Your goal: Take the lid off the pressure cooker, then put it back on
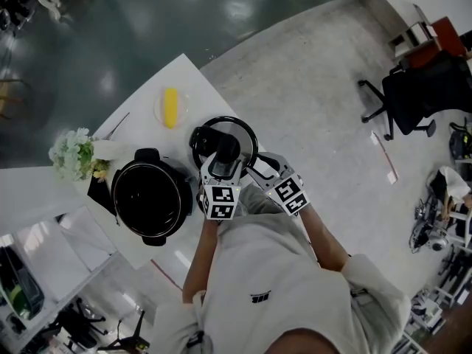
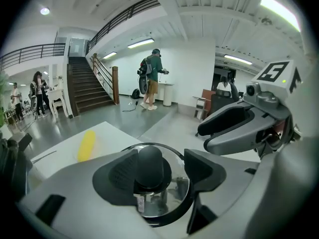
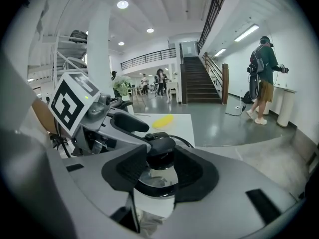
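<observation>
left hand-held gripper [image 2: 162, 169]: jaws partly closed around the lid's knob [image 2: 149, 164]. One pad is against it, the other shows a gap, so no clamp yet.
right hand-held gripper [image 3: 159, 163]: jaws apart, holding nothing. Tips sit at the lid rim, just beside the left one.
lid [image 1: 236, 129]: off the pot, looks to rest flat on the bench [image 1: 184, 80]. It's right of the cooker in the head view and near the bench edge.
pressure cooker [image 1: 151, 198]: open, looks empty, just beside the lid.
stage: my read is the refit half, with the grip coming first.
risk 1: one-sided pad contact shoves the knob, so the glass lid skids toward the edge and drops.
risk 2: knob looks smooth and rounded. A weak pinch lets the lid swing or slip on the lift.
risk 3: the two grippers are crowded, so fingers could clash as the left rises.
risk 4: lid lands crooked on the pot rim, rocks and won't seat.
surroundings: yellow item [image 1: 170, 107] and flowers [image 1: 72, 153] are beyond the pot, off the likely path, so low risk.
</observation>
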{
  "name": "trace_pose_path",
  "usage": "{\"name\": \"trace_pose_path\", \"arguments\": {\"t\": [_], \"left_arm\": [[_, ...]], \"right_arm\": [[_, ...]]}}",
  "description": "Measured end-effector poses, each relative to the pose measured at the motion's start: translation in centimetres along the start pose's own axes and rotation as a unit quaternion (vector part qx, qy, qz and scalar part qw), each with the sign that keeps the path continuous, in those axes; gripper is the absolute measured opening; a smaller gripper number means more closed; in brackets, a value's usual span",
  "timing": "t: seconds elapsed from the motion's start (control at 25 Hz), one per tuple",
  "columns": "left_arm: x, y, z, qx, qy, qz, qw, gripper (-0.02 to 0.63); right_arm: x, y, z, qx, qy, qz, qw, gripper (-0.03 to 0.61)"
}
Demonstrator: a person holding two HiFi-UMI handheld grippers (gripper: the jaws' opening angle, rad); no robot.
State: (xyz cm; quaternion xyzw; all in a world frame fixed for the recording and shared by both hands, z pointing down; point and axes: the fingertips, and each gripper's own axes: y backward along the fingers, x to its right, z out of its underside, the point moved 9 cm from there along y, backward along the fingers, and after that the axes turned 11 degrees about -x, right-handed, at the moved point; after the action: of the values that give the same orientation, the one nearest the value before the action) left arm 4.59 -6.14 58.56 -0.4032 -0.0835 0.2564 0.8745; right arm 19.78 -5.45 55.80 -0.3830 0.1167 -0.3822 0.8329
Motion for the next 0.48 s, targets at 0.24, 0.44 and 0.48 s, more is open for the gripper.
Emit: {"name": "trace_pose_path", "arguments": {"t": [0.24,0.44,0.48], "left_arm": [[-0.8,-3.1,-0.3,-0.05,0.003,0.0,0.9987,0.301],[-1.7,-5.2,-0.3,-0.083,0.007,-0.011,0.9965,0.301],[-2.0,-5.5,-0.3,-0.087,0.008,-0.013,0.9961,0.301]], "right_arm": [[1.6,-0.7,-0.2,-0.007,-0.003,-0.021,1.0,0.172],[3.1,-1.5,-0.5,-0.015,-0.006,-0.034,0.999,0.172],[3.3,-1.6,-0.5,-0.017,-0.006,-0.037,0.999,0.172]]}}
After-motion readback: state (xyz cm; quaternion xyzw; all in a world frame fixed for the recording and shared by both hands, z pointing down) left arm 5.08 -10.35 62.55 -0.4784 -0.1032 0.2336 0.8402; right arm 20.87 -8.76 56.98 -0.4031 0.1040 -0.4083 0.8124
